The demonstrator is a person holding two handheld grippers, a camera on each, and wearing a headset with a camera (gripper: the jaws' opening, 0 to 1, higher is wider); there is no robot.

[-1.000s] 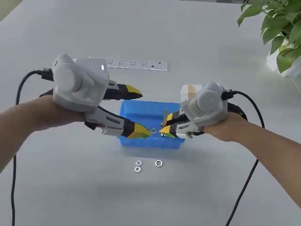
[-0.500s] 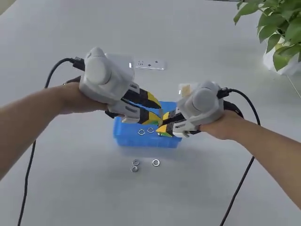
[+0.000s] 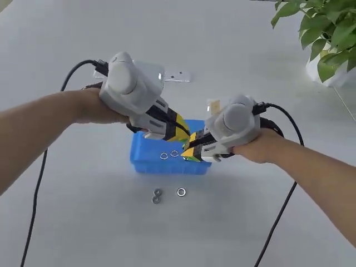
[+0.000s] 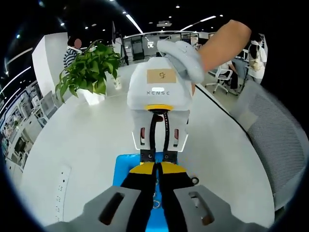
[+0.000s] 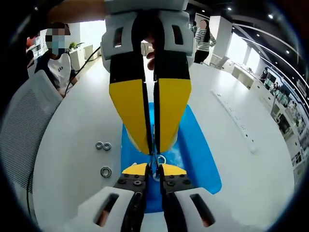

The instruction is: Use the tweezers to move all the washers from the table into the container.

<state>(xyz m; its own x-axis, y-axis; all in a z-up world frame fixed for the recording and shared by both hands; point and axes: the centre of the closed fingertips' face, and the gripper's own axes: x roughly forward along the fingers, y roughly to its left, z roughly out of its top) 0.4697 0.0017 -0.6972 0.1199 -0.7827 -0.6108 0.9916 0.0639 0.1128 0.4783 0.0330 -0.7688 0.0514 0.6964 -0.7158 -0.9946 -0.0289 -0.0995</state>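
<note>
Round metal washers [image 3: 163, 156] lie inside the rectangular blue container [image 3: 141, 160].

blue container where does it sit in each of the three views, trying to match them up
Head view: the blue container is at centre, slightly low.
Left gripper view: the container is low, just left of centre.
Right gripper view: the container runs up the middle, wider towards the bottom.
Shared landmark: the white power strip lying apart from the container.
</note>
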